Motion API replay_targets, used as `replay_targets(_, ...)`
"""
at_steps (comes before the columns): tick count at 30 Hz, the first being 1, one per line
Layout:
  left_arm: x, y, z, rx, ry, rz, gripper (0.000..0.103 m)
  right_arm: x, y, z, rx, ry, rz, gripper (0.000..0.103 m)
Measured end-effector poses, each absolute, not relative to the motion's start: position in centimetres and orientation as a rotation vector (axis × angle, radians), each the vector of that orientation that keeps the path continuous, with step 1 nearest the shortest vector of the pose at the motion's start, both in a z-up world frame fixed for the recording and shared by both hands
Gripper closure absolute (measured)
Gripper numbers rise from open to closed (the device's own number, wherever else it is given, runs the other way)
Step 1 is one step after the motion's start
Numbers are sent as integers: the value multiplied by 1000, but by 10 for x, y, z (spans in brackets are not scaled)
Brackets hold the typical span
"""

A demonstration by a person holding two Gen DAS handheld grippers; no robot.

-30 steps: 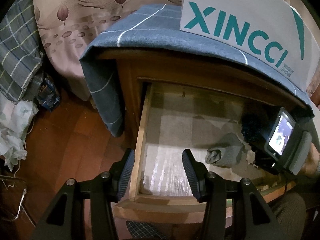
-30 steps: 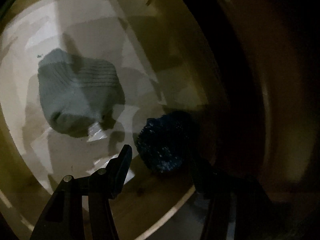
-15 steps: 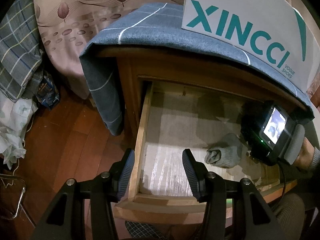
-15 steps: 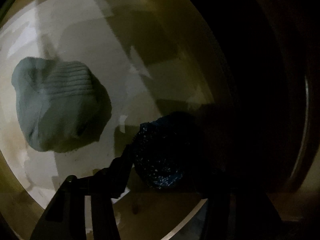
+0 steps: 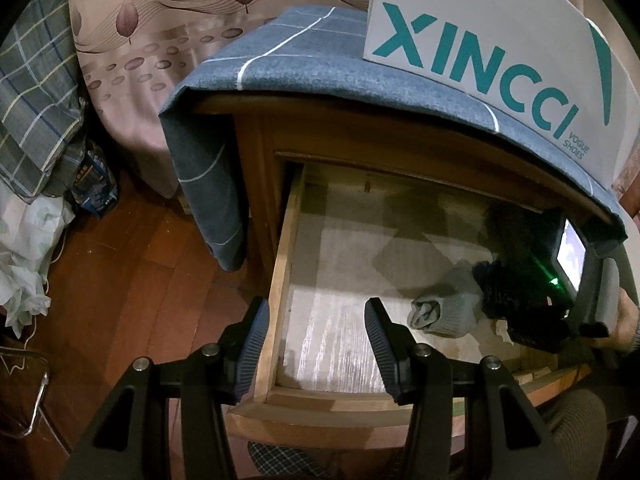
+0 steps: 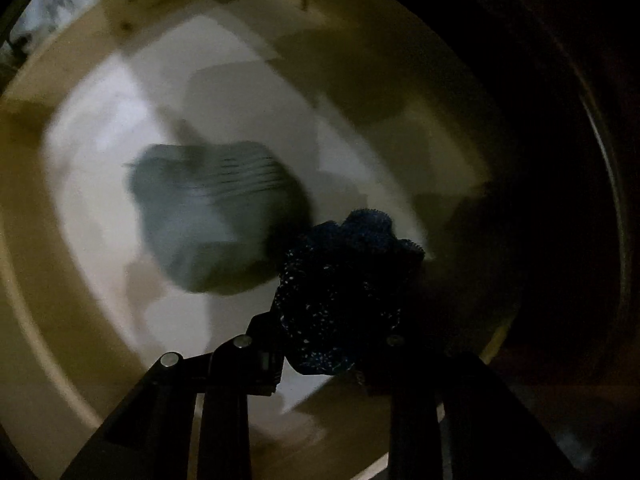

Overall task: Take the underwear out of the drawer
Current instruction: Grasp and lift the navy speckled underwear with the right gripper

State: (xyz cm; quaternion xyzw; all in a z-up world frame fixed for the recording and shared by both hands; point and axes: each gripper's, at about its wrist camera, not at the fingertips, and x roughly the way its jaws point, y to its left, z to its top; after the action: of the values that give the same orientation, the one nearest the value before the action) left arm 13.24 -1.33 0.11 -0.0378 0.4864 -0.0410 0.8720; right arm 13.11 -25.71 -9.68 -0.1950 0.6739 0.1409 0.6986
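The wooden drawer stands pulled out, lined with pale paper. My right gripper points down into its right side. Its jaws are closing, and the pads press a bunched dark blue speckled underwear between them. In the left wrist view that gripper hides most of the dark bundle. A folded grey garment lies on the liner just left of it. My left gripper is open at the drawer's front left corner, one finger outside the side wall and one inside, holding nothing.
A blue checked cloth drapes the nightstand top, with a white XINCCI shoe box on it. A leaf-print bedsheet, a plaid cloth and white bags crowd the left. The floor is wood. A person's hand holds the right gripper.
The right gripper's jaws have closed in on the dark blue underwear, which now bunches up between them, and the gripper has tipped to point more steeply down. The left gripper has not moved.
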Motion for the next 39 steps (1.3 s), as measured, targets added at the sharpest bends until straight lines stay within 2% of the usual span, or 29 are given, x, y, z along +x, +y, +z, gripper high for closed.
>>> replay_targets(7,132,-12,1,-82,1016,-87,52,136,-268,-92,-427,1479,255,65)
replay_targets(9,132,-12,1,-82,1017,-87,52,137,-267,-93,-448,1474,253,58)
replay_targets(20,134,-13,1,-86,1020,-88,52,160,-274,-112,-446,1494,205,55)
replay_targets(23,133,-13,1,-82,1020,-88,52,153,-269,-100,-422,1494,202,51)
replay_targets(28,133,-13,0,-83,1020,-88,52,156,-272,-98,-433,1494,211,51)
replay_targets(31,133,-13,1,-83,1020,-88,52,159,-271,-95,-420,1492,206,55)
replay_targets(33,133,-13,0,-81,1021,-86,52,150,-280,-103,-428,1492,184,68)
replay_targets(36,133,-14,-1,-76,1025,-86,52,147,-285,-103,-427,1513,157,77)
replay_targets(39,133,-14,-2,-64,1024,-83,52,144,-284,-100,-419,1534,139,78)
